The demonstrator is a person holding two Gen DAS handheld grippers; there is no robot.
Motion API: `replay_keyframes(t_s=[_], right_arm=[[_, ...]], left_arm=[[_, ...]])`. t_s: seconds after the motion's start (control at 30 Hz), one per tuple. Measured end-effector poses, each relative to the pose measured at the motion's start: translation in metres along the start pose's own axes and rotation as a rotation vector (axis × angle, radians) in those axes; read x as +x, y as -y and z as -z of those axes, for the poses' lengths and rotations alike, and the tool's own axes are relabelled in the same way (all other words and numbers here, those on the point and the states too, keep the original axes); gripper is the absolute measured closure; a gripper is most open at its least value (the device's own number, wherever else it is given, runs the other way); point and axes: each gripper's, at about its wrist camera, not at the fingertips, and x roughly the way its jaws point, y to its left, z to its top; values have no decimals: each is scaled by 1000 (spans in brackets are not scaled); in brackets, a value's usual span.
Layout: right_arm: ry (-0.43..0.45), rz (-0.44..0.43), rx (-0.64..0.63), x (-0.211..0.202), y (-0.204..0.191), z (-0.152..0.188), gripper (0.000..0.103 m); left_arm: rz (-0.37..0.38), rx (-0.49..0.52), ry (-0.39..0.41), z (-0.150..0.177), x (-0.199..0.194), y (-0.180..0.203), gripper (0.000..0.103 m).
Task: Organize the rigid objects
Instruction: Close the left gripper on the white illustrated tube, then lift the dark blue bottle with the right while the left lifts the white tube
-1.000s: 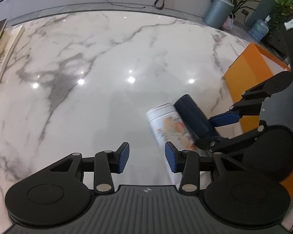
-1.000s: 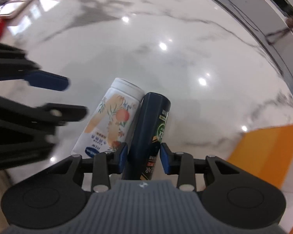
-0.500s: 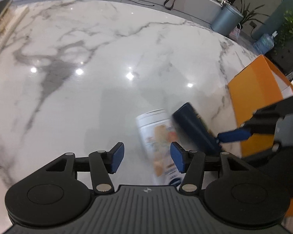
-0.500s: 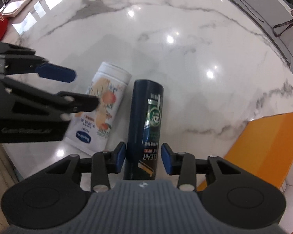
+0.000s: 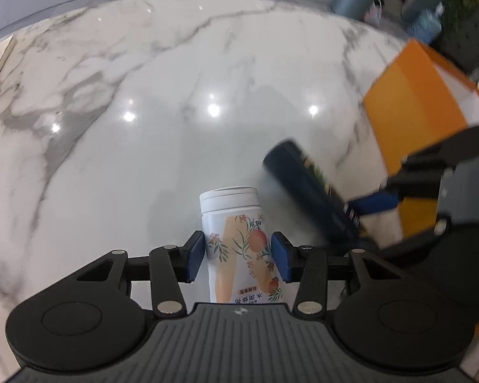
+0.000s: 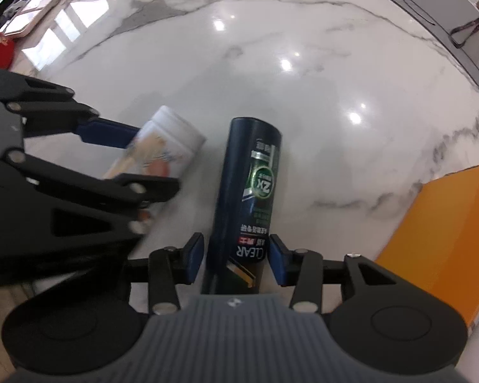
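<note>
Left gripper: the left gripper (image 5: pixel 238 260) points steeply down at the marble table (image 5: pixel 163 134); its jaws are closing, with the white bottle (image 5: pixel 239 249) between the blue pads. The right pad looks to be against the bottle's side and the left pad just beside it; a firm grip cannot be told.
Right gripper: the right gripper (image 6: pixel 236 260) points down; its jaws are opening, with the dark blue bottle (image 6: pixel 249 191) between them. A thin gap shows on each side, so the pads do not press on it.
White bottle: it has a white cap and a peach-and-leaf label, cap end away from the left wrist camera; it is blurred in the right wrist view.
Dark blue bottle: it carries a green emblem and the word CLEAR, and sits near the white bottle's right, apart from it.
Orange box: the orange box (image 6: pixel 437 223) stands at the table's right, near the dark bottle.
Table: glossy white marble with grey veins.
</note>
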Motion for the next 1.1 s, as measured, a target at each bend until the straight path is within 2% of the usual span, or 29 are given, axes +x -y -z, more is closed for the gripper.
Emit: replay_keyframes(t_s=[0.2, 0.4, 0.47, 0.7, 0.77, 1.1], right_arm=[[28, -18, 4, 0, -1, -1, 56], [38, -14, 32, 0, 4, -1, 55], [48, -27, 46, -2, 5, -4, 55], [58, -5, 76, 5, -4, -18, 55], [74, 18, 76, 5, -5, -19, 63], [109, 27, 88, -2, -10, -2, 66]], left_arm=[[-72, 44, -8, 13, -3, -6, 44], [-132, 164, 38, 24, -1, 6, 46], [-120, 155, 37, 25, -2, 3, 50], [-125, 159, 39, 28, -5, 1, 51], [-124, 151, 42, 30, -6, 0, 51], [-93, 44, 63, 35, -14, -11, 52]])
